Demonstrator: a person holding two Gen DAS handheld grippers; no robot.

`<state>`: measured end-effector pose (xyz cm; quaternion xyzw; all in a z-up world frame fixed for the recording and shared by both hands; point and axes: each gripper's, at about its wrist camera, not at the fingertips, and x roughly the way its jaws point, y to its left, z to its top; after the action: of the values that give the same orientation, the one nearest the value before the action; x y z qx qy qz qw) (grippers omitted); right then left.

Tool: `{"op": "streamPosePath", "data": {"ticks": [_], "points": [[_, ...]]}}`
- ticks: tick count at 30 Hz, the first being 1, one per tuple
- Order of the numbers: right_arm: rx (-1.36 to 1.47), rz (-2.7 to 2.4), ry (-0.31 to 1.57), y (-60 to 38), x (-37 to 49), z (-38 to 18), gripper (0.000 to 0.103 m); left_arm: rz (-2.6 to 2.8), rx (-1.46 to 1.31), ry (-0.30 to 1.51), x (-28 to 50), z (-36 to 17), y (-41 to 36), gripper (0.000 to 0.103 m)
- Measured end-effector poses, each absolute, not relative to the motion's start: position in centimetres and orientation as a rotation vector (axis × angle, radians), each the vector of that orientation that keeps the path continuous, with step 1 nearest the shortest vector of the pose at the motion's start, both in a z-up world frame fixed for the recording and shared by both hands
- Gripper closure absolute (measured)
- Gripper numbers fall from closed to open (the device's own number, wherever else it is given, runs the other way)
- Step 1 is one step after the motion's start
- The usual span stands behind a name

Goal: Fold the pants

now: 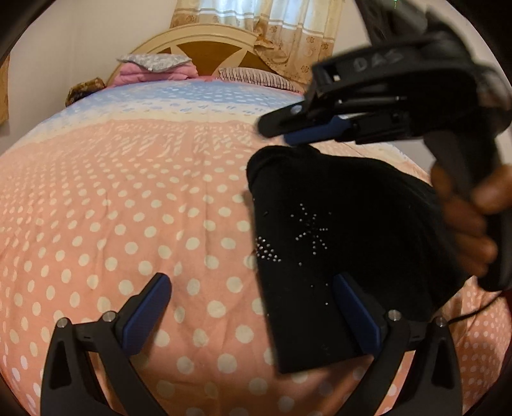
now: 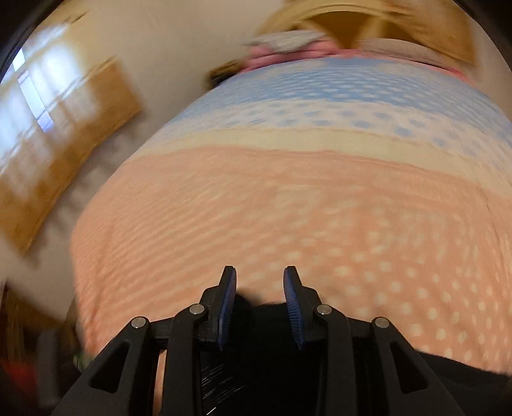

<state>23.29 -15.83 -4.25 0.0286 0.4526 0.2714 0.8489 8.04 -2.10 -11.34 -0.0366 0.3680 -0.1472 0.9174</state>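
Observation:
Black pants (image 1: 336, 230) with small rhinestone stars lie folded into a thick bundle on the right side of the bed. My left gripper (image 1: 252, 307) is wide open just above the bedspread, its right finger (image 1: 355, 313) over the bundle's near end and its left finger (image 1: 150, 307) over bare cover. My right gripper (image 1: 275, 132), held by a hand (image 1: 464, 217), hovers just above the bundle's far edge. In the blurred right wrist view my right gripper (image 2: 260, 284) has its jaws a narrow gap apart with nothing pinched; black cloth (image 2: 265, 320) shows below them.
The pink bedspread with white dots (image 1: 128, 208) turns cream and blue toward the headboard (image 1: 204, 48). Pillows and folded bedding (image 1: 153, 67) lie at the head, with a curtain (image 1: 256, 19) behind. A wooden piece of furniture (image 2: 64, 134) stands beside the bed.

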Motion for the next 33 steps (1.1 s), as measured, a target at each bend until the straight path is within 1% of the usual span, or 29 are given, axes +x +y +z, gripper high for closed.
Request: {"op": "streamPosePath", "data": {"ticks": [1, 2, 4, 6, 7, 8, 12, 14, 15, 18, 19, 20, 22, 24, 26, 28, 30, 33], "points": [[0.0, 0.63, 0.991, -14.2, 22.8, -4.2, 0.069, -0.298, -0.066, 0.751, 7.9, -11.3, -2.3, 0.0], [-0.061, 0.644, 1.016, -12.9, 22.5, -4.4, 0.057, -0.294, -0.06, 0.746, 7.7, -11.3, -2.4, 0.0], [-0.271, 0.58, 1.041, -10.2, 21.5, -5.4, 0.043, -0.287, -0.058, 0.741, 7.4, -11.4, -2.6, 0.0], [-0.47, 0.468, 1.044, -8.5, 21.1, -6.6, 0.043, -0.276, -0.055, 0.735, 7.2, -11.5, -2.7, 0.0], [-0.56, 0.383, 1.047, -7.7, 21.4, -7.3, 0.039, -0.27, -0.053, 0.731, 7.1, -11.6, -2.8, 0.0], [-0.559, 0.336, 1.068, -7.5, 22.1, -7.5, 0.037, -0.264, -0.049, 0.724, 6.9, -11.5, -2.9, 0.0], [-0.5, 0.24, 1.107, -8.2, 23.7, -7.5, 0.036, -0.243, -0.023, 0.701, 6.3, -11.6, -3.2, 0.0], [-0.475, 0.202, 1.105, -8.9, 25.2, -7.8, 0.028, -0.237, -0.015, 0.698, 6.3, -11.7, -3.3, 0.0], [-0.464, 0.17, 1.092, -9.6, 25.8, -8.0, 0.026, -0.236, -0.016, 0.699, 6.3, -11.7, -3.3, 0.0], [-0.375, 0.053, 1.044, -12.1, 28.3, -7.4, 0.026, -0.235, -0.018, 0.694, 6.2, -11.7, -3.3, 0.0], [-0.346, 0.014, 1.027, -12.9, 28.9, -7.1, 0.03, -0.236, -0.017, 0.691, 6.3, -11.7, -3.2, 0.0], [-0.323, 0.009, 1.021, -13.3, 29.2, -6.7, 0.036, -0.237, -0.018, 0.692, 6.3, -11.7, -3.2, 0.0], [-0.169, 0.113, 1.016, -14.9, 28.7, -5.3, 0.037, -0.242, -0.032, 0.699, 6.5, -11.7, -3.0, 0.0], [-0.092, 0.2, 0.979, -15.3, 27.0, -3.6, 0.037, -0.24, -0.042, 0.699, 6.3, -11.8, -3.0, 0.0], [-0.106, 0.266, 0.939, -15.0, 25.5, -2.5, 0.037, -0.236, -0.036, 0.694, 6.5, -11.7, -2.9, 0.0], [-0.131, 0.32, 0.939, -14.5, 23.9, -2.1, 0.037, -0.237, -0.037, 0.695, 6.5, -11.7, -3.0, 0.0], [-0.148, 0.364, 0.964, -13.7, 23.0, -2.6, 0.037, -0.234, -0.039, 0.697, 6.5, -11.7, -2.9, 0.0], [-0.308, 0.331, 1.024, -12.0, 23.1, -4.9, 0.037, -0.221, -0.031, 0.695, 6.4, -11.7, -3.2, 0.0]]}}
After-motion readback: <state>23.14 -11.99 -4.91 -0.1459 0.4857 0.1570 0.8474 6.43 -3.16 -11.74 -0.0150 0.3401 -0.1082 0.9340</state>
